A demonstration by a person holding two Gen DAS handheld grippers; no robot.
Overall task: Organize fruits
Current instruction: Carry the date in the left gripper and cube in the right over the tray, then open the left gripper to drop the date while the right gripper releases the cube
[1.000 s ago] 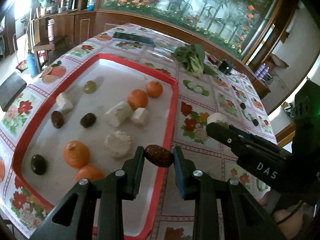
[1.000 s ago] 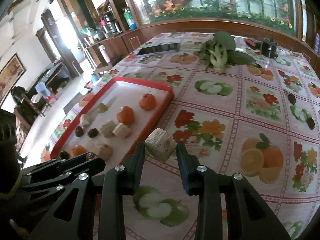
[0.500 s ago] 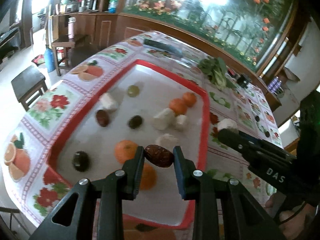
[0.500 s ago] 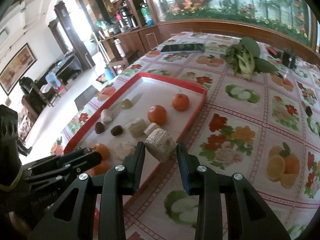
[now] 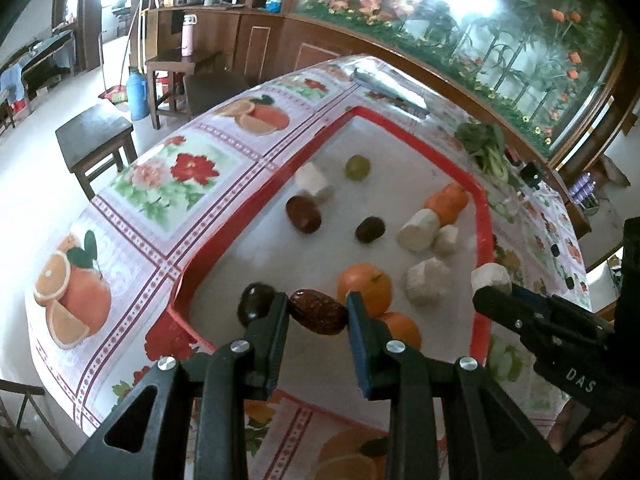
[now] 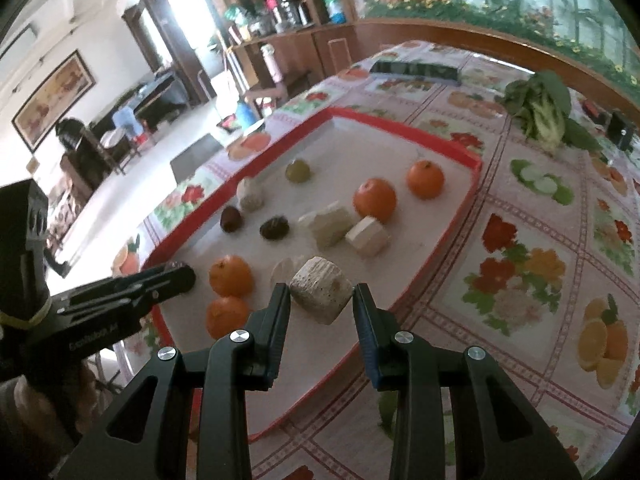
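Note:
My left gripper (image 5: 318,312) is shut on a dark red date (image 5: 318,311), held above the near end of the red-rimmed tray (image 5: 482,216). My right gripper (image 6: 321,300) is shut on a pale, pitted chunk (image 6: 321,289) over the tray's (image 6: 464,152) near right part. The same chunk (image 5: 491,277) and the right gripper (image 5: 496,296) show at the right in the left wrist view. On the tray lie several oranges (image 6: 374,199), pale chunks (image 6: 330,224), dark dates (image 6: 274,228) and a green fruit (image 6: 298,171).
The tray sits on a table with a fruit-print cloth (image 6: 520,272). Leafy greens (image 6: 540,108), a dark flat device (image 6: 414,68) and a small black object (image 6: 620,132) lie farther back. A stool (image 5: 96,136) stands beyond the table's left edge.
Both grippers have moved left over the tray with the date and the chunk still in them, and both have rolled somewhat. The fruit on the tray has not moved.

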